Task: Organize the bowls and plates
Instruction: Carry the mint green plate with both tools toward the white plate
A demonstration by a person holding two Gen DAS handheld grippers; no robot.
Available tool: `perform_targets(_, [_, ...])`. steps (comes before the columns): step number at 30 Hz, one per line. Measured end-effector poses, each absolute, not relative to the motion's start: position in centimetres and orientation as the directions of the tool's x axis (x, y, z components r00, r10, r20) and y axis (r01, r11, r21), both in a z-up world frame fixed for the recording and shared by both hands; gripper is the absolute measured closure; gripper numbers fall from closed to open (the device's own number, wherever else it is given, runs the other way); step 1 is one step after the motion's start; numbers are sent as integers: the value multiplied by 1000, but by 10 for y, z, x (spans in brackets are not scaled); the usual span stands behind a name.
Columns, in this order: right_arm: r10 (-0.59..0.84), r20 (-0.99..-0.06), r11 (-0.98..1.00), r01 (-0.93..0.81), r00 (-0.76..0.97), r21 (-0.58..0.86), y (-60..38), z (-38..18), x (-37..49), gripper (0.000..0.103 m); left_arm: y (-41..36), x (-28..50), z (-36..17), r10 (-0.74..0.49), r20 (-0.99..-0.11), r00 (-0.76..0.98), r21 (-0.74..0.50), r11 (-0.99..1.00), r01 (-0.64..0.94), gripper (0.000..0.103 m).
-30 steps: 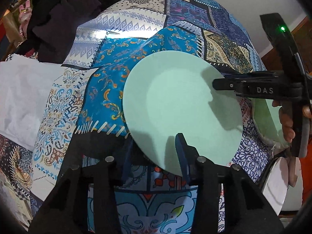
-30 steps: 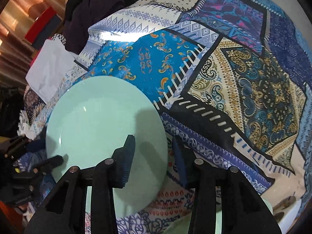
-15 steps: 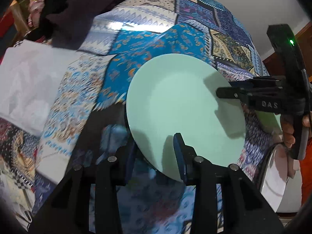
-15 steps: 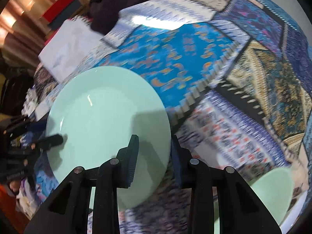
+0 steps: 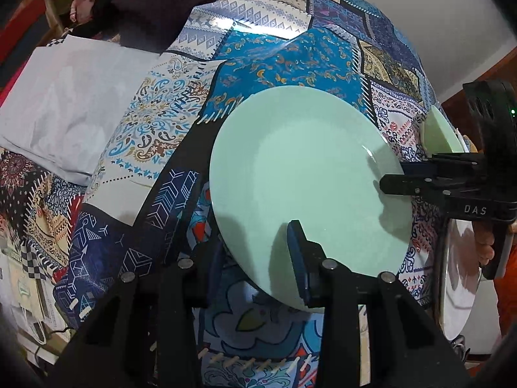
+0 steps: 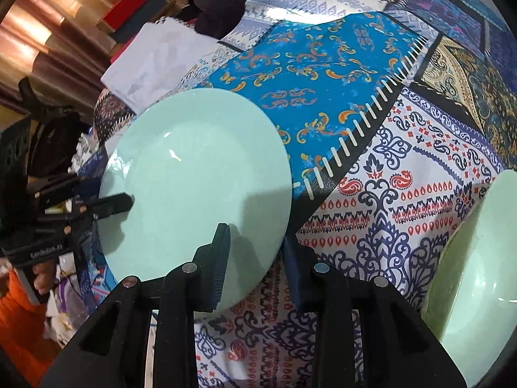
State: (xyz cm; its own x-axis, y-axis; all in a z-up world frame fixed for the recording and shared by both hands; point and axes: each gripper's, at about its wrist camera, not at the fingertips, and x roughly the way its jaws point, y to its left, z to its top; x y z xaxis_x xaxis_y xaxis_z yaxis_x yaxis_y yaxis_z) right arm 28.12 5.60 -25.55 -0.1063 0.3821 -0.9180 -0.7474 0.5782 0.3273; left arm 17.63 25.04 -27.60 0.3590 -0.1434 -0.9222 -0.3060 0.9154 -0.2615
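Only the right wrist view shows a pale green bowl (image 6: 478,265) right of the right gripper (image 6: 255,258); both it and the left gripper (image 5: 258,258), angled steeply down, clamp the mint plate (image 5: 307,187) narrowly.

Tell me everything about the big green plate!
The mint-green plate is round, plain and glossy, with a shallow well and wide flat rim. It hangs tilted above the patchwork cloth, pinched at opposite edges: the left gripper clamps one rim, the right gripper the other. Nothing lies on it.
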Motion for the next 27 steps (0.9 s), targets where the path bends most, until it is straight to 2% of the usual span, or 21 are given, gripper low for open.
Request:
perform_targets(4, [400,-911,597,-724,-105,345,59,-257,291,74,253,180,-277,-144,-920,365,-270,907,-322,65])
perform_targets(14, [393,-919,604,-746,-26,280,60,-247,273,74,247,178,-271,-122,-917,380,-257,910,-326,65])
perform_targets(27, [465,-881,638,-723,89,264,13,-193,241,74,215,152,-212,-91,-877,472,-246,928,-278,66])
